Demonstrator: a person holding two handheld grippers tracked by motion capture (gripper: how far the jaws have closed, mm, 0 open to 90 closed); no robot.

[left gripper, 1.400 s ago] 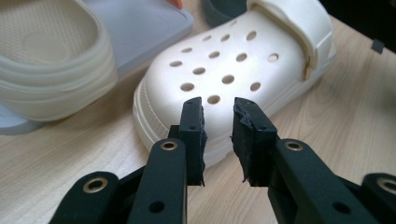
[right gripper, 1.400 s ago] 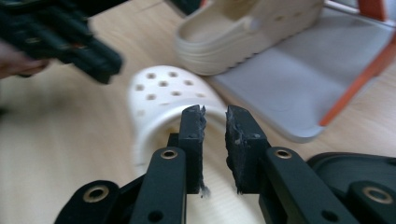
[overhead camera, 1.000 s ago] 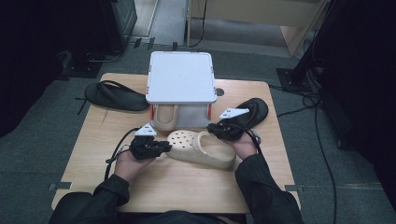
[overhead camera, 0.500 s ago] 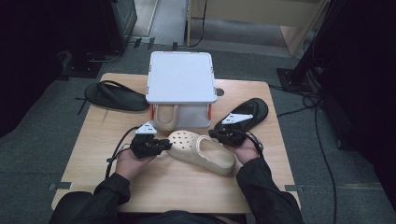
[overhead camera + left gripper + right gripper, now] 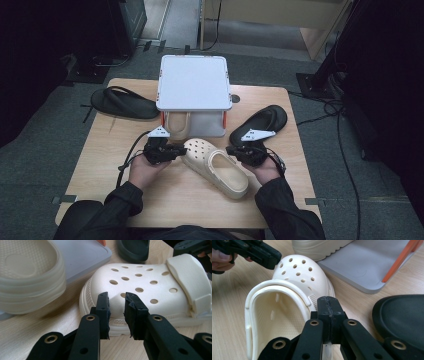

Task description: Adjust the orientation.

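A cream clog (image 5: 215,167) with holes in its toe lies on the wooden table (image 5: 280,200), toe toward the left gripper. My left gripper (image 5: 179,149) is at the toe; in the left gripper view its jaws (image 5: 116,296) stand a little apart over the clog's toe (image 5: 140,287), pressing on nothing. My right gripper (image 5: 230,149) is beside the clog's right rim. In the right gripper view its jaws (image 5: 328,300) have just been closing and are now shut, pad against pad, with nothing between them, over the clog's rim (image 5: 282,288).
A grey rack with a white top (image 5: 192,82) stands behind the clog, a second cream clog (image 5: 177,125) on its lower shelf. One black slipper (image 5: 122,102) lies at the back left, another (image 5: 260,122) just right of the right gripper. Cables trail from both grippers.
The right gripper has shut and drifted slightly toward the near edge. The clog's heel has swung nearer the person. The left gripper has stayed at the toe.
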